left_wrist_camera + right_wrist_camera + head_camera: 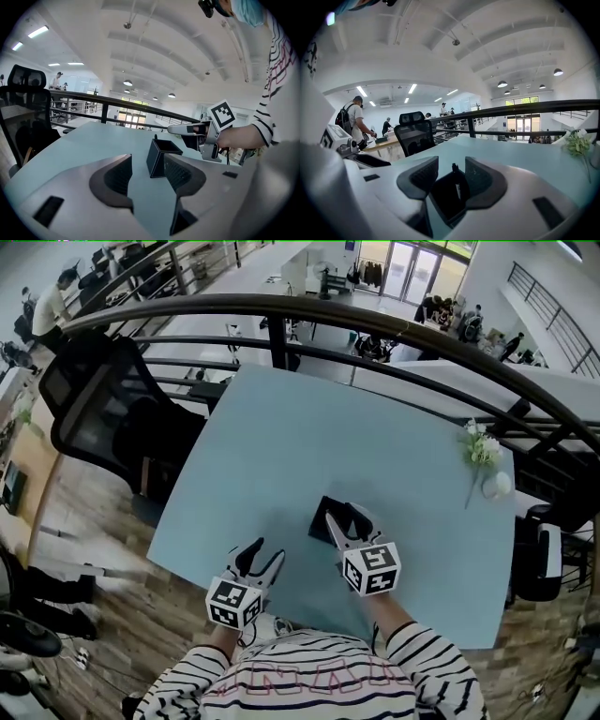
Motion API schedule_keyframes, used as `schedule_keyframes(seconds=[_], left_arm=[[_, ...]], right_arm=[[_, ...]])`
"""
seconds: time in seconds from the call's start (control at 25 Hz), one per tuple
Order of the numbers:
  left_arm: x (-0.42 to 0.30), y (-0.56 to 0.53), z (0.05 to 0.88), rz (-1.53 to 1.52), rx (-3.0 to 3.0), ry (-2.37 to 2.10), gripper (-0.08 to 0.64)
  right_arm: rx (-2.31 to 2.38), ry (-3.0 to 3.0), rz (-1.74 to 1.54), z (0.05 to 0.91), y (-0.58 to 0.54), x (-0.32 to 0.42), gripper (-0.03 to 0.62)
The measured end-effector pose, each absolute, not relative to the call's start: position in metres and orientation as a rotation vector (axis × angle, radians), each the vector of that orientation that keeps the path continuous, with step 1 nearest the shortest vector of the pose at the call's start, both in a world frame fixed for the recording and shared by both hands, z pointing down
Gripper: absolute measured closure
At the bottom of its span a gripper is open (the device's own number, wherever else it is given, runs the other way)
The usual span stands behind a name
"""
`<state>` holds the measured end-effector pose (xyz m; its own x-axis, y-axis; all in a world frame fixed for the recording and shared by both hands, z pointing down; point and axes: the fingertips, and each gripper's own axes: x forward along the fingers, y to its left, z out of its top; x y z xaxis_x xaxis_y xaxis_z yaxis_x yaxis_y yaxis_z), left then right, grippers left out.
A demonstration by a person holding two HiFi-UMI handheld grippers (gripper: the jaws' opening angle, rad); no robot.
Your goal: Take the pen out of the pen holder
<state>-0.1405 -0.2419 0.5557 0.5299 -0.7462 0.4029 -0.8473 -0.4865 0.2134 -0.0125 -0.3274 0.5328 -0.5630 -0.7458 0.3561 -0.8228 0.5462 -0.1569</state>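
The right hand-held gripper [451, 176] has its jaws spread wide and grips nothing. It hangs just over the open mouth of the black pen holder [443, 199]. The pen [454, 167] stands inside the holder at its far side, its tip poking up in line with the gap. The sound way is to ease forward until the tip sits between the pads, close squarely, then lift straight up. The left hand-held gripper [147, 174], also released and empty, is near the holder on the desk [281, 427] and could steady it against tipping.
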Motion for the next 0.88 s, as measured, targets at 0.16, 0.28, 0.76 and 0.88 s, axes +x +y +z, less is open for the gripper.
schedule_keyframes(seconds=[0.16,0.28,0.76,0.88], left_arm=[[-0.138,-0.247,0.562,0.366,2.370,-1.318,0.367],[-0.137,-0.250,0.565,0.371,2.354,-1.324,0.367],[-0.138,-0.254,0.578,0.380,2.324,-1.321,0.367],[-0.136,-0.255,0.579,0.376,2.324,-1.319,0.367]], right_arm=[[1.252,-2.539,0.435,0.541,-0.344,-0.021,0.403],[1.201,-2.523,0.417,0.549,-0.351,-0.027,0.405],[1.021,-2.430,0.267,0.566,-0.368,-0.042,0.442],[0.974,-2.400,0.255,0.570,-0.366,-0.045,0.442]])
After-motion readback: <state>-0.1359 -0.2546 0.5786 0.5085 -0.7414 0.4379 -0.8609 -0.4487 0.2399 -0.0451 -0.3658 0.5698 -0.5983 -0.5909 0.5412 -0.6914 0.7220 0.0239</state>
